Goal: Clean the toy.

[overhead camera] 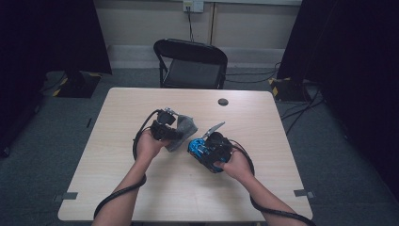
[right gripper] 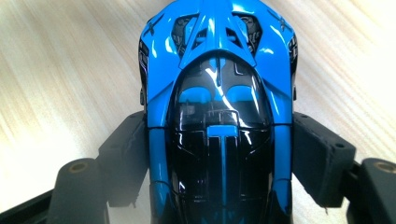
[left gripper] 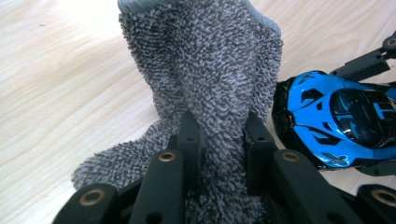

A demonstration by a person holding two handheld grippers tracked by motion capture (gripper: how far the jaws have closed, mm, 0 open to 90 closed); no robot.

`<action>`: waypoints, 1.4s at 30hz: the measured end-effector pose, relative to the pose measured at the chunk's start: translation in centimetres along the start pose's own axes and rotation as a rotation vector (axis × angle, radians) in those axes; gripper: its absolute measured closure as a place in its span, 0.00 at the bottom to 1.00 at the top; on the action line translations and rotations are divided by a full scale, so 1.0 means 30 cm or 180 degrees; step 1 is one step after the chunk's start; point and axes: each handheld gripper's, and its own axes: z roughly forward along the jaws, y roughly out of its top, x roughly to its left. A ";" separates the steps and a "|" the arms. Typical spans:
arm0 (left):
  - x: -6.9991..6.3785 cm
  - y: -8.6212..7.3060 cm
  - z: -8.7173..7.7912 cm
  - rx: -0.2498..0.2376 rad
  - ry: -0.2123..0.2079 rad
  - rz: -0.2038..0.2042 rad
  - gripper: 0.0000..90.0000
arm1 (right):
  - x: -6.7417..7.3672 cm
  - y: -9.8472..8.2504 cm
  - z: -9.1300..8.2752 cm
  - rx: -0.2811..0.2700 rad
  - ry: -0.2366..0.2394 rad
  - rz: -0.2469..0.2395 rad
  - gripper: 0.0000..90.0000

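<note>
Left gripper [overhead camera: 175, 123] clamps the cloth [overhead camera: 184, 127], right gripper [overhead camera: 203, 146] grips the car [overhead camera: 200, 148] mid-table [overhead camera: 141, 103]; 1 dark disc [overhead camera: 223, 101] near the far edge, chair [overhead camera: 190, 63] beyond.

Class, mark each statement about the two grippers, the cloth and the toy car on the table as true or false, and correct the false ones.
1. The left gripper is clamped on a grey cloth. True.
2. The right gripper holds a red toy car. False: the toy car is blue and black.
3. The cloth lies folded flat at the table's edge. False: it is bunched between the left jaws, near the middle of the table.
4. A black chair stands beyond the table. True.
</note>
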 end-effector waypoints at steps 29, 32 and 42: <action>-0.054 -0.041 -0.041 0.0161 -0.0236 0.0284 0.82 | -0.046 0.011 -0.014 0.0005 -0.0105 0.0113 0.30; -0.061 -0.056 -0.051 0.0157 -0.0267 0.0297 0.82 | -0.051 0.012 -0.014 0.0009 -0.0122 0.0141 0.30; -0.051 -0.079 -0.111 0.0074 -0.0275 0.0273 0.82 | -0.076 0.004 -0.020 -0.0009 -0.0151 0.0212 0.30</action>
